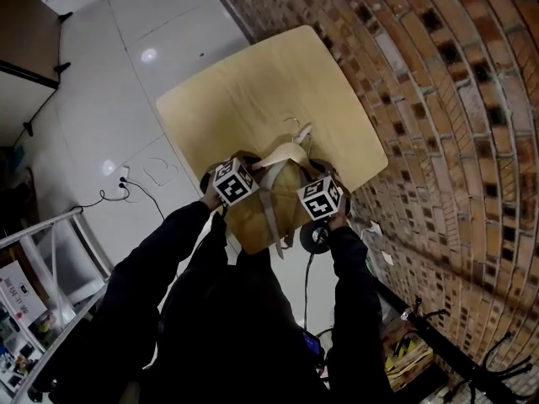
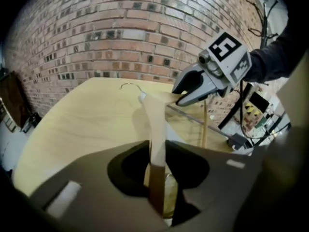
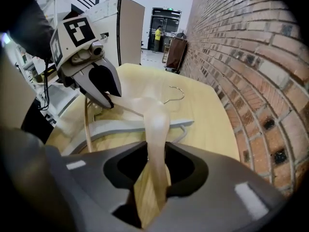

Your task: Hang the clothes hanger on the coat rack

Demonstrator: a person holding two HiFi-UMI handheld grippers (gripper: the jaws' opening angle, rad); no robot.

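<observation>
The table point(image 1: 253, 91) carries the wooden hanger point(image 1: 286, 152) near its front edge. The left claw point(image 2: 157, 178) and the right claw point(image 3: 154, 178) each pinch one shoulder, probably to lift it level. Only the left gripper view shows the coat rack point(image 2: 263, 13), beyond the table; the right gripper view shows the hanger's hook point(image 3: 175, 95) best.

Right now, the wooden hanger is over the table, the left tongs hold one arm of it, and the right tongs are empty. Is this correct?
Not quite: the right tongs are not empty. The right gripper view shows them closed on the other arm of the wooden hanger. The rest stands: the left tongs hold one arm, over the table.
</observation>
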